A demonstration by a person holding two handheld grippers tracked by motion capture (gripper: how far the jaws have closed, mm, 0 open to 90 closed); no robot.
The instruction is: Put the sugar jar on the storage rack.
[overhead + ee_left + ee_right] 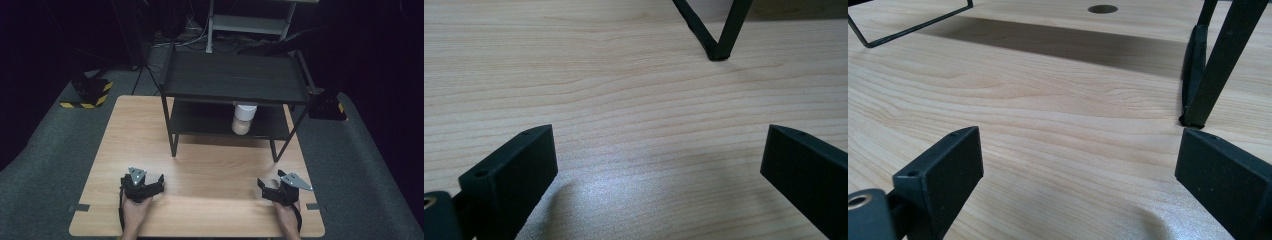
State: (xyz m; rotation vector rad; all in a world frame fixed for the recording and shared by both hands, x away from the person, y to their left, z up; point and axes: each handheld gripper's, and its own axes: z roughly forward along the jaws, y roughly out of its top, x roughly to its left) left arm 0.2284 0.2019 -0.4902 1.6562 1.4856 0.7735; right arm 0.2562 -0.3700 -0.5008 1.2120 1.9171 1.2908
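Observation:
A black two-tier metal shelf (235,77) stands at the far middle of the wooden table (135,140). On its lower tier sits a jar (243,120) with a white lid and pale beige contents. My left gripper (150,184) rests near the table's front left, open, with nothing between its jaws; one shelf foot (718,52) shows ahead of it in the left gripper view. My right gripper (266,186) rests near the front right, open and empty, and a shelf leg (1215,65) stands close ahead of it on the right.
The floor around the table is grey carpet, with a yellow-and-black striped block (90,92) at the back left and another (327,107) at the back right. A white rack (250,22) and cables lie beyond. A round hole (1102,8) shows in the tabletop under the shelf.

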